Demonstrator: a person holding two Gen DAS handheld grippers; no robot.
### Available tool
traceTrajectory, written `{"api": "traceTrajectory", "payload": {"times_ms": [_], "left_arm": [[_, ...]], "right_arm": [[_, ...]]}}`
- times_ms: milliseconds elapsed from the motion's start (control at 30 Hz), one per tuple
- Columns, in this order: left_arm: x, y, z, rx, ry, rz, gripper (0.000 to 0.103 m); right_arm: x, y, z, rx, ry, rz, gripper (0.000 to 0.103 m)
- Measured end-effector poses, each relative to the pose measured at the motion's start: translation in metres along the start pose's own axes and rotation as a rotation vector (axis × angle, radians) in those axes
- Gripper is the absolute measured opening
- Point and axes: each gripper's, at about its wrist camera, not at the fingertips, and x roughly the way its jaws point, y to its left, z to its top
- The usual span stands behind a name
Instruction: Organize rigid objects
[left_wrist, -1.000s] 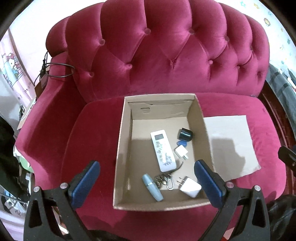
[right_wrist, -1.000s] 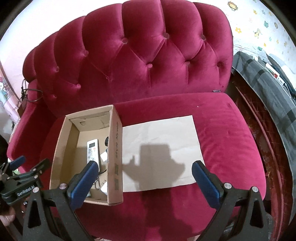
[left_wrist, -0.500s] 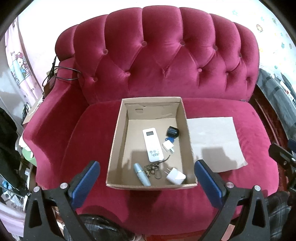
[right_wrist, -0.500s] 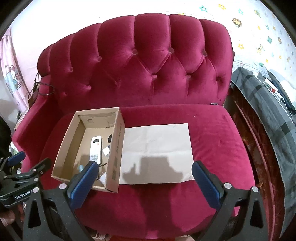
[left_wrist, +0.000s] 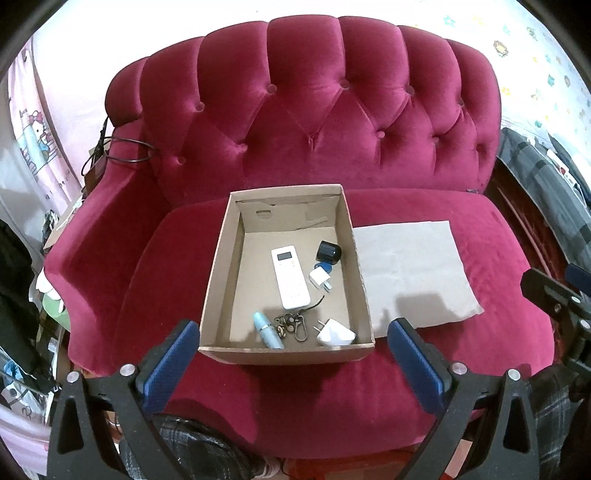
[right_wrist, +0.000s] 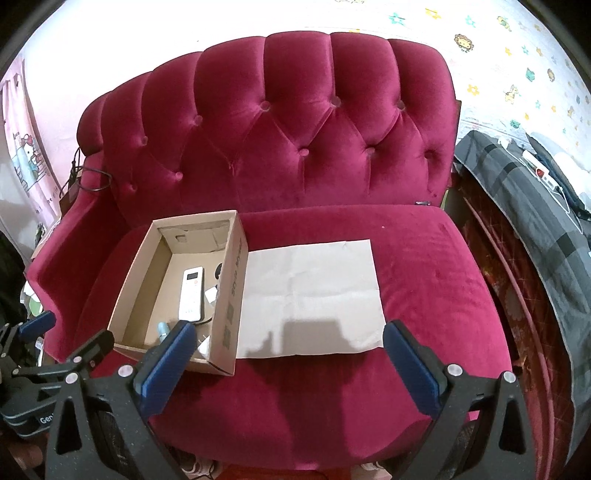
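An open cardboard box (left_wrist: 218, 258) (right_wrist: 236, 280) sits on the red sofa seat. Inside lie a white remote (left_wrist: 290, 282) (right_wrist: 192, 293), a black round object (left_wrist: 328, 252), a small white plug (left_wrist: 319, 277), a larger white charger (left_wrist: 336, 334), a light blue tube (left_wrist: 267, 330) and a bunch of keys (left_wrist: 291, 323). A flat sheet of paper (left_wrist: 410, 273) (right_wrist: 310, 284) lies right of the box. My left gripper (left_wrist: 291, 362) is open and empty in front of the box. My right gripper (right_wrist: 290, 363) is open and empty, held back from the paper's front edge.
The tufted sofa back (left_wrist: 314, 110) rises behind the box. A black cable (left_wrist: 122, 147) hangs over the left armrest. Grey checked fabric (right_wrist: 535, 206) lies at the right of the sofa. Clutter stands on the floor at the left.
Both grippers have pulled back and away from the sofa, so the box and paper look smaller and farther. Both stay open and empty.
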Motion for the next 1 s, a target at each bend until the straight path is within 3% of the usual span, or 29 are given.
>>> {"api": "traceTrajectory", "payload": {"times_ms": [1000], "left_arm": [[-0.0073,-0.004,0.0001,0.002,-0.017,0.008,0.103]], "right_arm": [[-0.0073,-0.0029,-0.0003,0.014,-0.009,0.0,0.103]]}}
